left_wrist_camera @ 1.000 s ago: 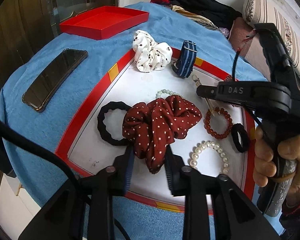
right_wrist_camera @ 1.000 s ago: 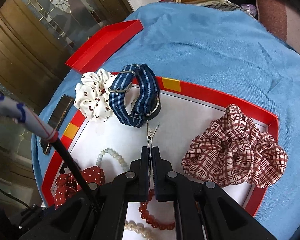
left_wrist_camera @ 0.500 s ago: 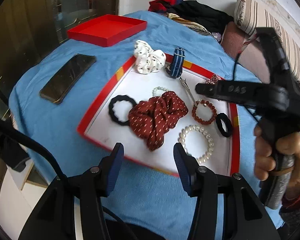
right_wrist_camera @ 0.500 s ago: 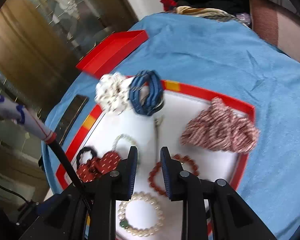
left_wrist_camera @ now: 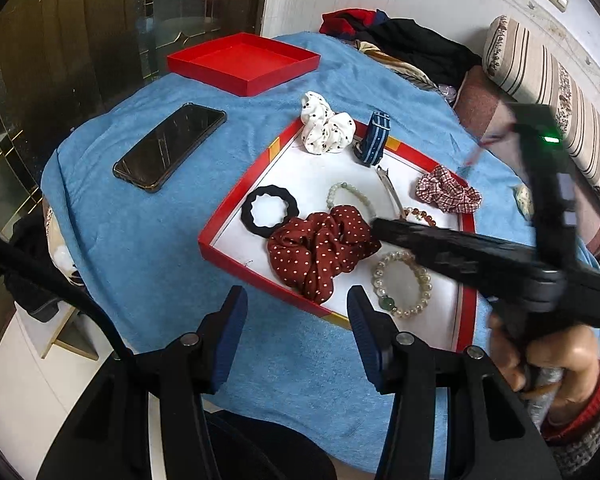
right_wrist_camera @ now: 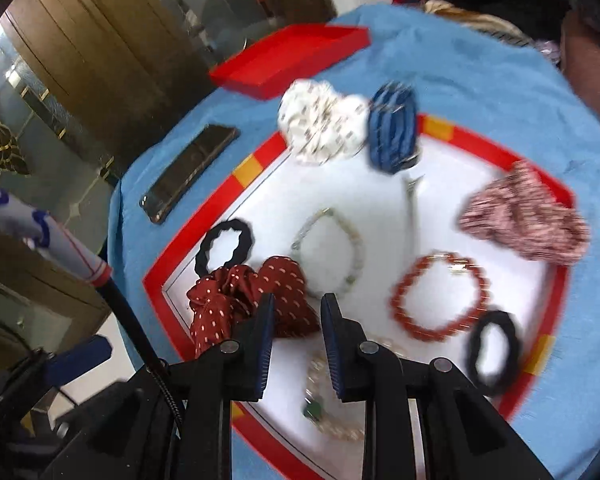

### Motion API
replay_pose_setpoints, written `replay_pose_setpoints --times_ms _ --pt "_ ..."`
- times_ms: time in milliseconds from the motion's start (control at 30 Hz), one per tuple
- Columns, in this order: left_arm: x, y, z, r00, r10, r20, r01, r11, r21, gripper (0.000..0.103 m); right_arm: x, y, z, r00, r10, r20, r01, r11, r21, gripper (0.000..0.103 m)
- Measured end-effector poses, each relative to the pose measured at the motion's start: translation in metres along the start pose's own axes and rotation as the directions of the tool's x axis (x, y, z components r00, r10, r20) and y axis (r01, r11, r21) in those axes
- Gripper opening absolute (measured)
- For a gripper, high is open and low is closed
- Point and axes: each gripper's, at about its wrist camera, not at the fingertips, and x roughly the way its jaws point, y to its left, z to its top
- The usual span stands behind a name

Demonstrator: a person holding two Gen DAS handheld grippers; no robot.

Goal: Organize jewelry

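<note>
Black phone [left_wrist_camera: 169, 147] beside red-rimmed tray [left_wrist_camera: 236, 216]

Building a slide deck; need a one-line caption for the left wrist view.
Open left hand-held gripper hovers before a red-rimmed tray of scrunchies and bead bracelets on a blue cloth.

We take the tray [left_wrist_camera: 236, 216] as our mark. In it lie a dotted scrunchie [left_wrist_camera: 320, 252] at its near edge, a hair tie [left_wrist_camera: 270, 211] to that scrunchie's left, and a pearl bracelet [left_wrist_camera: 402, 284] to the right. Left of the tray — on the cloth [left_wrist_camera: 148, 240] — lies a phone [left_wrist_camera: 170, 146]; behind it, a box lid [left_wrist_camera: 244, 62].
</note>
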Motion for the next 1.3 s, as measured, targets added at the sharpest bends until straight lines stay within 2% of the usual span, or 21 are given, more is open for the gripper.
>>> replay_pose_setpoints --times_ms 100,200,267,333,467,500,567,667,733,900,1033,1167,1233,1300 --pt "-0.003 -0.003 -0.002 1.0 0.004 0.01 -0.004 1.0 0.008 0.051 -0.026 -0.018 -0.008 0.998 -0.027 0.056 0.025 0.999 0.036 0.026" --pt "-0.005 -0.006 -0.005 1.0 0.017 0.015 -0.017 1.0 0.012 0.051 -0.049 -0.04 -0.03 0.983 -0.165 0.083 0.159 0.985 0.067 0.026" --pt "-0.003 -0.006 -0.007 1.0 0.024 0.012 -0.024 1.0 0.008 0.051 -0.049 -0.048 -0.044 0.972 -0.228 0.05 0.224 0.972 0.071 0.026" --pt "-0.003 -0.008 -0.009 1.0 0.028 0.007 -0.028 1.0 0.002 0.051 -0.041 -0.054 -0.054 0.968 -0.251 0.011 0.25 0.965 0.085 0.026" --pt "-0.006 -0.015 -0.014 1.0 0.029 0.007 -0.029 1.0 0.01 0.051 -0.023 -0.066 -0.06 0.968 -0.248 -0.047 0.252 0.96 0.121 0.026" --pt "-0.007 -0.017 -0.016 1.0 0.03 0.006 -0.03 0.999 0.014 0.051 -0.021 -0.069 -0.061 0.962 -0.266 -0.059 0.272 0.953 0.134 0.022" --pt "-0.008 -0.018 -0.016 1.0 0.025 0.006 -0.025 1.0 0.014 0.051 -0.023 -0.072 -0.065 0.966 -0.253 -0.056 0.259 0.95 0.172 0.015" --pt "-0.006 -0.021 -0.014 1.0 0.023 0.005 -0.023 0.999 0.026 0.051 -0.031 -0.069 -0.072 0.944 -0.325 -0.058 0.331 0.929 0.164 0.012" --pt "-0.004 -0.023 -0.012 1.0 0.018 0.002 -0.018 0.999 0.033 0.051 -0.036 -0.071 -0.077 0.937 -0.343 -0.063 0.349 0.919 0.186 0.011" --pt "0.002 -0.032 -0.009 1.0 0.0 -0.005 0.001 0.998 0.055 0.051 -0.052 -0.088 -0.094 0.932 -0.357 -0.065 0.361 0.893 0.269 0.009" --pt "0.003 -0.042 -0.007 1.0 -0.021 0.003 0.021 0.997 0.073 0.051 -0.063 -0.092 -0.111 0.942 -0.33 -0.055 0.33 0.892 0.31 0.01" --pt "-0.002 -0.05 -0.007 0.999 -0.033 0.024 0.031 0.996 0.084 0.051 -0.067 -0.086 -0.116 0.962 -0.273 -0.016 0.265 0.913 0.309 0.014" --pt "-0.01 -0.055 -0.01 0.998 -0.025 0.058 0.02 0.995 0.1 0.053 -0.083 -0.082 -0.123 0.962 -0.272 0.04 0.249 0.923 0.292 0.019" --pt "-0.02 -0.061 -0.015 0.994 -0.001 0.112 -0.013 0.993 0.117 0.064 -0.098 -0.074 -0.128 0.948 -0.308 0.078 0.278 0.924 0.262 0.029"
